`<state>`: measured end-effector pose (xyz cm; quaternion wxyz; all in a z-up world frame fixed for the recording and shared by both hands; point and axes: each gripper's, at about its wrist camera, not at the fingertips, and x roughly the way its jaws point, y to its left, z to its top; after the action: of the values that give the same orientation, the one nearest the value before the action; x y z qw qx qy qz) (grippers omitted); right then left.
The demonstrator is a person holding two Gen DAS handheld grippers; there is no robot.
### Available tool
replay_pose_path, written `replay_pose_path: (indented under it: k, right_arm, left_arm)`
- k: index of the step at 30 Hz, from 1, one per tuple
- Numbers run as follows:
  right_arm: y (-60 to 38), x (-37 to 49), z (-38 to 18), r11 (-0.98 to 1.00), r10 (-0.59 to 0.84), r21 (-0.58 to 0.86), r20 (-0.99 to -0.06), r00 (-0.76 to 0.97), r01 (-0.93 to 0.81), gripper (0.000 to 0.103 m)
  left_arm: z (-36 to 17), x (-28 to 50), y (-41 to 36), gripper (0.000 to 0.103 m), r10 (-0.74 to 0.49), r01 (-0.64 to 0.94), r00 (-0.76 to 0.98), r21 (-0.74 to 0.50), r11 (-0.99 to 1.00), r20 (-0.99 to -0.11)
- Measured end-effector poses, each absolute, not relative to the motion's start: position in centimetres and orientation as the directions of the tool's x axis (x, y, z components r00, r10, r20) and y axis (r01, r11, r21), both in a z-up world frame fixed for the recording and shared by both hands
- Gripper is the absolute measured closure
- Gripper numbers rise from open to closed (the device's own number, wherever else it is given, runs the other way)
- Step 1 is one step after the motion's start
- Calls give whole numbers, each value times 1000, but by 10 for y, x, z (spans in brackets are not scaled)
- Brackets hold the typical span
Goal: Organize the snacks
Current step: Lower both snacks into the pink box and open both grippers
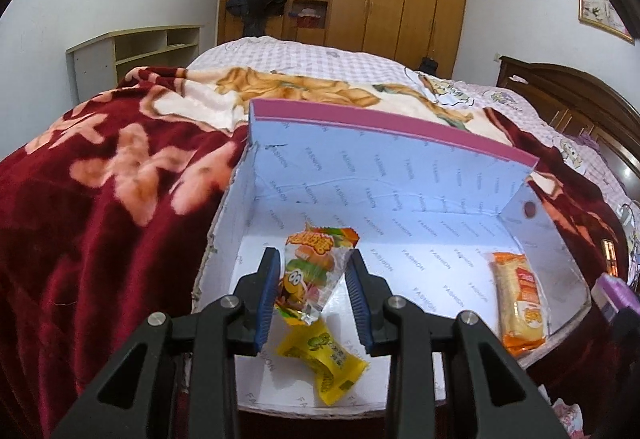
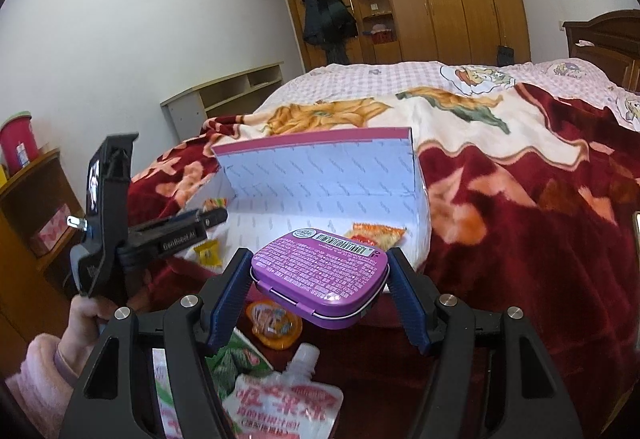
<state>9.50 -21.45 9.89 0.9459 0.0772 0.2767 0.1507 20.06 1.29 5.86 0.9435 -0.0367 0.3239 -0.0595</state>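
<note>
Snacks are gathering in the open shoe box [image 1: 400, 199] on the bed [image 1: 100, 199]: a yellow packet [image 1: 324, 363] lies on its floor near the front edge and an orange packet [image 1: 520, 303] lies along its right wall, while more wait outside it, a white pouch [image 2: 280, 399] and an orange jelly cup [image 2: 274, 323] on the blanket below the right gripper [image 2: 320, 279]. The likeliest slip is the clear candy bag [image 1: 316, 271] in the left gripper [image 1: 312, 275]: its jaws stand moderately spread and the bag hangs between the pads, touching the left pad and only just meeting the right, so it looks barely held, or already let go, and could drop onto the yellow packet. The purple tin [image 2: 320, 271] is the other risk: the right jaws are spread wide and pinch it by its short ends, tilted, and smooth metal could twist out and fall short of the box, onto the jelly cup.
</note>
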Motion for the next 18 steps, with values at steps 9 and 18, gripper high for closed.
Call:
replay_pose_path:
  k: [9, 18]
  right_arm:
    - [-207, 118, 102, 947, 317, 209, -485, 816, -243, 35]
    - [-202, 154, 99, 960, 278, 180, -478, 833, -216, 35]
  left_arm:
    - [53, 204, 13, 66, -110, 74, 782, -84, 994, -614]
    - [49, 204, 13, 60, -97, 66, 780, -73, 995, -618]
